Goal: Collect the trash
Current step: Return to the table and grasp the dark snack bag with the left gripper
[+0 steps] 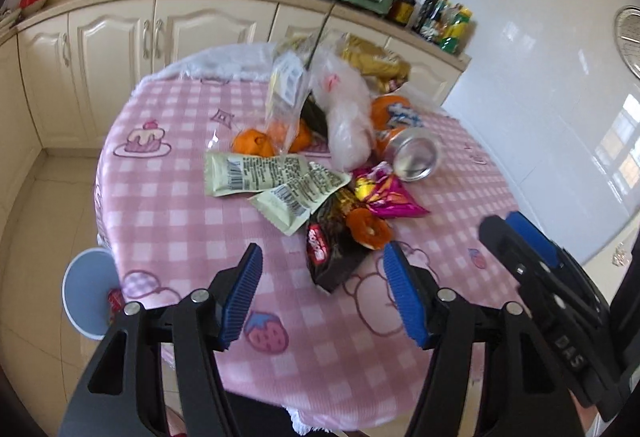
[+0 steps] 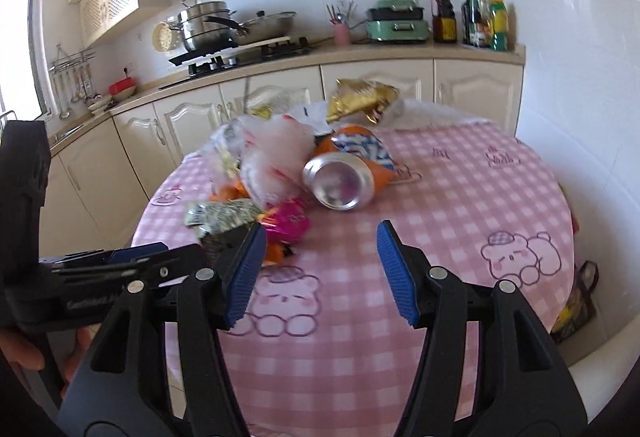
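Gaping wide, left hand-held gripper (image 1: 322, 287), right hand-held gripper (image 2: 320, 269), both empty

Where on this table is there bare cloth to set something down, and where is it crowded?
Bare cloth lies on the tablecloth's right side, right of the orange can, and along the near edge before both open grippers, left gripper and right gripper. The left strip beside the cream wrappers is also free. The middle and far edge are crowded with trash.

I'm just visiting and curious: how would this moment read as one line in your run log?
left gripper: open, empty | right gripper: open, empty | trash pile incl. orange soda can: on table | bin: beside table
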Motion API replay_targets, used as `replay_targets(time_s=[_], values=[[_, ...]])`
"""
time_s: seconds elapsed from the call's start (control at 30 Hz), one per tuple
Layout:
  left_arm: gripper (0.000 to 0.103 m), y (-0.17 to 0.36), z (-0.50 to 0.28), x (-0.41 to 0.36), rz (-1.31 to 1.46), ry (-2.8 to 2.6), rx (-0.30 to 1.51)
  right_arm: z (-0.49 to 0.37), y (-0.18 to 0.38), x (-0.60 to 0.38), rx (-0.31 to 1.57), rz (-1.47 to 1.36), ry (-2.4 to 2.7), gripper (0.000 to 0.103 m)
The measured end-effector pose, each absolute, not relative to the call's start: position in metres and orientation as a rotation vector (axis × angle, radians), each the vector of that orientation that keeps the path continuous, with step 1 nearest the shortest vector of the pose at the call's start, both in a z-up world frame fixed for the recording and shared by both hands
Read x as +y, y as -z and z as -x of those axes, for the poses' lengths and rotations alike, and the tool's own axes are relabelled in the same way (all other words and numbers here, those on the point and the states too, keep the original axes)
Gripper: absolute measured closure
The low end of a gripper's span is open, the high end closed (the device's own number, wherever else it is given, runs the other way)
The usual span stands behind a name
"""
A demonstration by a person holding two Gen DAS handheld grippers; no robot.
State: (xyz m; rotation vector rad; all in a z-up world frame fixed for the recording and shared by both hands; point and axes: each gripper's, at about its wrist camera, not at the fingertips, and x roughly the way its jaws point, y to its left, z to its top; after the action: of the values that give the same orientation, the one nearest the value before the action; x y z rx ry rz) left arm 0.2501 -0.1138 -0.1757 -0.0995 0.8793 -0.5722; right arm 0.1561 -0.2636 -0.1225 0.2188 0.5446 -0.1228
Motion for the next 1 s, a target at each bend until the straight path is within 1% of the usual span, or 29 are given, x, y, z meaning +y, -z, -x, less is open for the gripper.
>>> replay_targets(time_s=[0.03,0.1,0.13,0.17,0.2,0.33,0.4,0.63,0.77,0.83,1.0], values=[[0.054,0.178,-0.253,-0.117,0.101,0.576,0.887,-0.157,0.126,-0.266,0.551,-0.229,0.119,0.046],[0.063,0.184,-0.261,-0.118,0.106,0.578,0.911,-0.15,0.133,-0.265,0.559,-0.255,0.113,0.046],[0.066,0.188,-0.267,-0.12,0.116,0.58,0.933,-0.153,0.137,-0.268,0.57,-0.27,0.106,0.045],[0.072,0.19,-0.269,-0.122,0.119,0.581,0.939,-0.154,0.14,-0.27,0.578,-0.278,0.1,0.045],[0.083,0.193,-0.271,-0.123,0.117,0.579,0.94,-0.154,0.141,-0.27,0.584,-0.282,0.097,0.045],[0.088,0.193,-0.272,-0.123,0.118,0.569,0.921,-0.159,0.147,-0.271,0.609,-0.303,0.06,0.045],[0.089,0.187,-0.264,-0.119,0.106,0.548,0.883,-0.162,0.148,-0.271,0.615,-0.322,0.043,0.045],[0.09,0.155,-0.226,-0.117,-0.066,0.443,0.636,-0.171,0.151,-0.264,0.618,-0.349,0.004,0.045],[0.09,0.146,-0.218,-0.12,-0.148,0.392,0.534,-0.175,0.152,-0.263,0.622,-0.382,-0.013,0.045],[0.09,0.147,-0.22,-0.122,-0.182,0.352,0.521,-0.178,0.152,-0.262,0.627,-0.392,-0.019,0.044],[0.09,0.143,-0.226,-0.109,-0.099,0.334,0.517,-0.203,0.154,-0.259,0.668,-0.422,-0.032,0.043]])
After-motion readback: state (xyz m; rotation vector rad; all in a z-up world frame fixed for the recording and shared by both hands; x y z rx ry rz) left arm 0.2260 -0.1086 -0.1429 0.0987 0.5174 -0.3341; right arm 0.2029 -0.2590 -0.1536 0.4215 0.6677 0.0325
